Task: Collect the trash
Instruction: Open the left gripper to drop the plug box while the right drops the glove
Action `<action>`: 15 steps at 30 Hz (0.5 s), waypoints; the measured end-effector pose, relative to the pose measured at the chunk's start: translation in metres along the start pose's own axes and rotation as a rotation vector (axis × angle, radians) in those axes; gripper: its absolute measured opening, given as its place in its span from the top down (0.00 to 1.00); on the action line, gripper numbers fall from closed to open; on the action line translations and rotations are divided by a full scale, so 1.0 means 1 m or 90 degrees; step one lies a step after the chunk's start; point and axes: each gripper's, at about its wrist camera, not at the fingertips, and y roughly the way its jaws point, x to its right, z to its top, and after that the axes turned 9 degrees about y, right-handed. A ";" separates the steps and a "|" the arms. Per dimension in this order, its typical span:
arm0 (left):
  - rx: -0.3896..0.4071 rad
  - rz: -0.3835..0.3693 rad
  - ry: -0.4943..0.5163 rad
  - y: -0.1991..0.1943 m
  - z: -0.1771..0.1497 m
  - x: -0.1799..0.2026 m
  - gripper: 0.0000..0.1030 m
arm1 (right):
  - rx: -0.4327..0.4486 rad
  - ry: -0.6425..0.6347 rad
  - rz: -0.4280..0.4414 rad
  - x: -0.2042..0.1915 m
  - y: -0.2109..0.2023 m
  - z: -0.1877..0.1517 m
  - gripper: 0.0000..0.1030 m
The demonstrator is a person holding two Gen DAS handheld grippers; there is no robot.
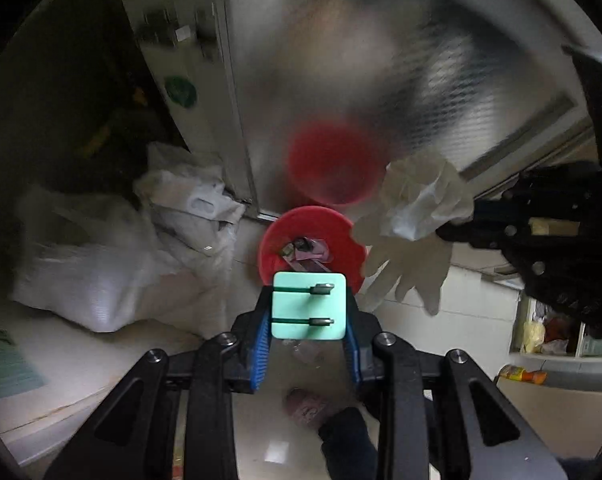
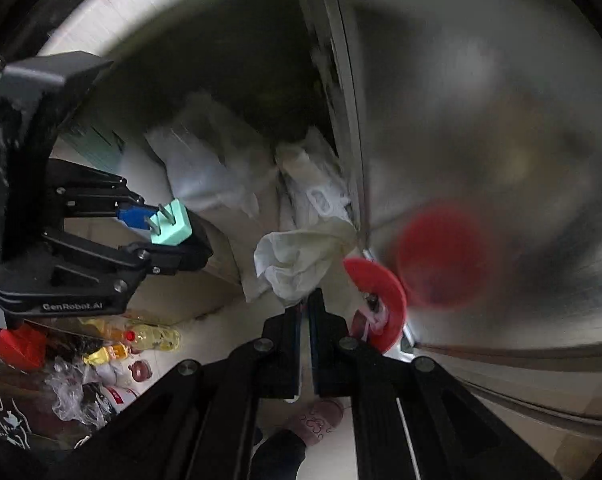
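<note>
My left gripper [image 1: 308,306] is shut on a mint-green plug adapter [image 1: 309,306] with two metal prongs, hanging above a red bin [image 1: 277,236] that stands on the floor with wrappers inside. My right gripper [image 2: 304,300] is shut on a pale disposable glove [image 2: 297,258] wrapped round crumpled paper. In the left wrist view that glove [image 1: 413,224] dangles from the right gripper [image 1: 457,228], to the right of the bin. In the right wrist view the left gripper [image 2: 163,226] holds the adapter [image 2: 171,224] at the left, and the red bin [image 2: 381,284] sits just right of my fingers.
A steel cabinet door [image 1: 341,80] rises behind the bin and mirrors it in red. White plastic bags [image 1: 121,248] are piled to the left. Oil bottles [image 2: 149,338] and packets lie on the floor. A person's pink slipper [image 2: 317,420] is below the grippers.
</note>
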 end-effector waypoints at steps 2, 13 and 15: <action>-0.001 -0.007 -0.011 0.031 -0.003 -0.004 0.72 | -0.009 0.002 0.000 0.009 0.024 -0.006 0.96; -0.021 0.001 -0.015 0.163 -0.010 -0.018 0.72 | -0.025 0.012 -0.030 0.051 0.142 -0.037 0.96; -0.019 -0.004 -0.026 0.178 -0.012 -0.022 0.72 | -0.028 0.016 -0.034 0.059 0.154 -0.042 0.96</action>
